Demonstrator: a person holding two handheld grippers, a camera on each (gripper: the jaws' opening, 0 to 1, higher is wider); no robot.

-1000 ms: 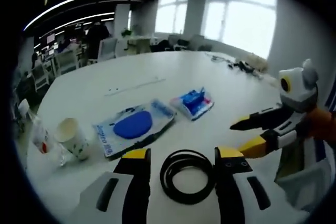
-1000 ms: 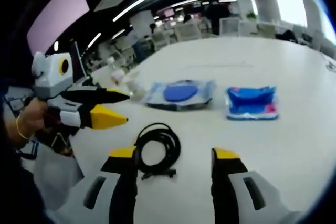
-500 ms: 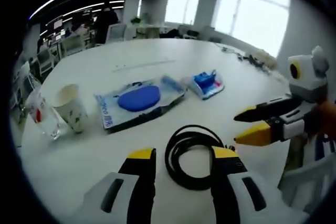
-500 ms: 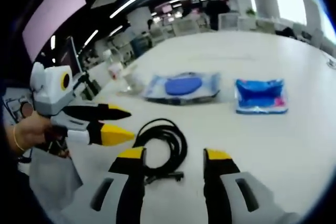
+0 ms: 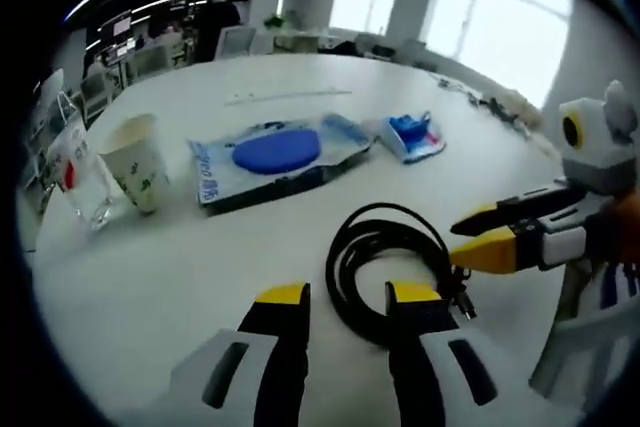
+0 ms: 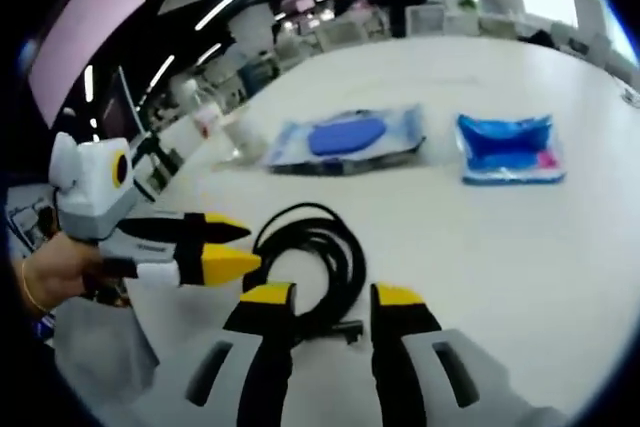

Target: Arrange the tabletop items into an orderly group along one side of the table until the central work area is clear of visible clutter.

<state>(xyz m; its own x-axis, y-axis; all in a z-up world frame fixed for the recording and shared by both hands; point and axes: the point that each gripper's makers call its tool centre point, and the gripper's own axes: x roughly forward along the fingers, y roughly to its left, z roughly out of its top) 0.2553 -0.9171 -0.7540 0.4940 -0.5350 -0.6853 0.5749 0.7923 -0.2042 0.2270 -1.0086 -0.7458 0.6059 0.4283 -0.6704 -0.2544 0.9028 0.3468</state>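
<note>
Coiled black cable (image 5: 388, 265) lying on the white table (image 5: 180, 267), near its front edge, in the left gripper view. Left gripper (image 5: 347, 299) low over that coil, jaws parted with a narrow gap, one jaw tip over the coil's near rim, nothing pinched. Right gripper (image 5: 478, 234) entering from the right of that view, yellow-tipped jaws slightly apart, tips just beside the coil's far side. Farther back: a clear packet with a blue disc (image 5: 275, 152), a small blue pouch (image 5: 412, 137) beside it, a paper cup (image 5: 132, 160) and a clear plastic cup (image 5: 78, 172) close together to the left. In the right gripper view, same black cable (image 6: 312, 262) between and just beyond the right gripper (image 6: 325, 299), jaws narrowly parted, empty; left gripper (image 6: 225, 247) reaching in from the left, held by a hand (image 6: 55, 269).
</note>
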